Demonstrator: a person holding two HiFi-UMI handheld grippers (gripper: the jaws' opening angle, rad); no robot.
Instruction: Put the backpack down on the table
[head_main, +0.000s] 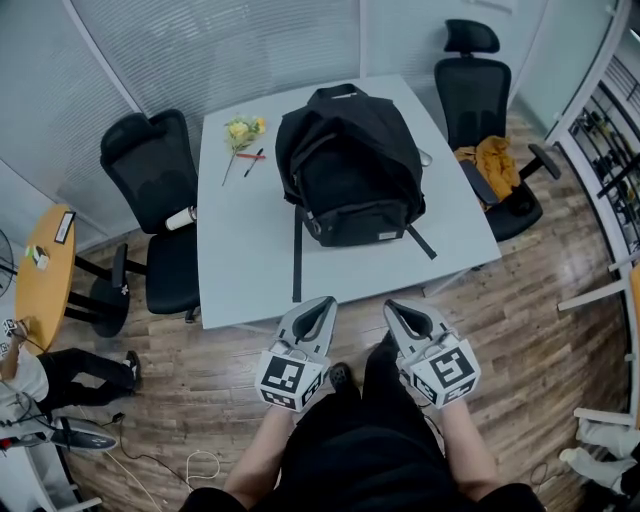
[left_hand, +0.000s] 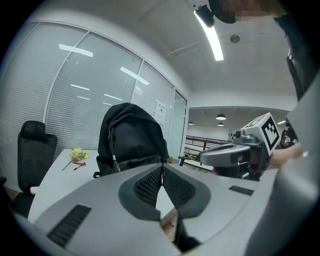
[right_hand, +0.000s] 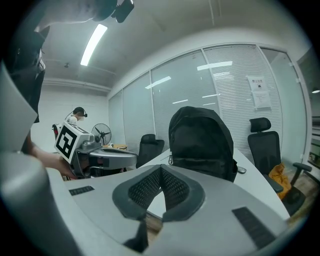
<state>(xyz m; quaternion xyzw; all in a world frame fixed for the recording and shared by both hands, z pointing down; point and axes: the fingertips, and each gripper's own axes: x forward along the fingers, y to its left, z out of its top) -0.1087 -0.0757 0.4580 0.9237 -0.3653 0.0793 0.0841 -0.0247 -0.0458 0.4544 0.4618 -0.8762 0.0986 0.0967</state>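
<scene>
readable text: none | wall notice (right_hand: 259, 92): too small

Black backpack (head_main: 350, 165) upright on white table (head_main: 245, 270), straps trailing.

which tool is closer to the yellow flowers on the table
Left. The left tool is at the near edge of the table, nearer than and right of the yellow flowers. The right tool is beside it, farther right, so farther from them.
</scene>
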